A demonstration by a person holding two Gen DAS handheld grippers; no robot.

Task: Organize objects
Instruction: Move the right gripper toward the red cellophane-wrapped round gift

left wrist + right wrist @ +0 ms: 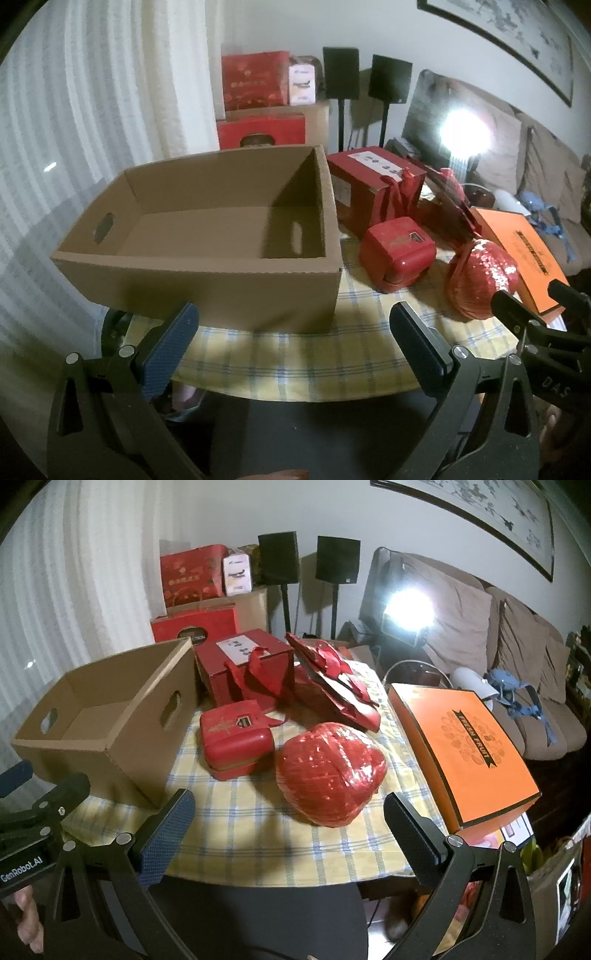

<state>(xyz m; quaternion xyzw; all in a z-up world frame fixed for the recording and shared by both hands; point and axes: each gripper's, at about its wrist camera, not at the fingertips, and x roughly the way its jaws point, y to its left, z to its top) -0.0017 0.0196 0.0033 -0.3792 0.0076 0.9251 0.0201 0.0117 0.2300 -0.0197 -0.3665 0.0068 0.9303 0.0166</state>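
An empty cardboard box [199, 280] [122, 738] with handle cut-outs stands on the left of a checked tablecloth [314, 354] [258, 834]. To its right lie a small red case [397, 254] [236, 740], a shiny red wrapped bundle [480, 280] [328, 771], a red gift box with ribbon [373, 188] [247, 668], a flat red decorated item [336, 679] and an orange fruit box [524, 258] [469, 753]. My left gripper [291, 343] is open before the cardboard box. My right gripper [288, 830] is open before the bundle. Both hold nothing.
Red cartons [255, 79] are stacked on a cardboard box behind the table, beside two black speakers on stands [279, 557]. A bright lamp [408, 607] glares at the back. A beige sofa [517, 646] runs along the right. White curtains [92, 110] hang left.
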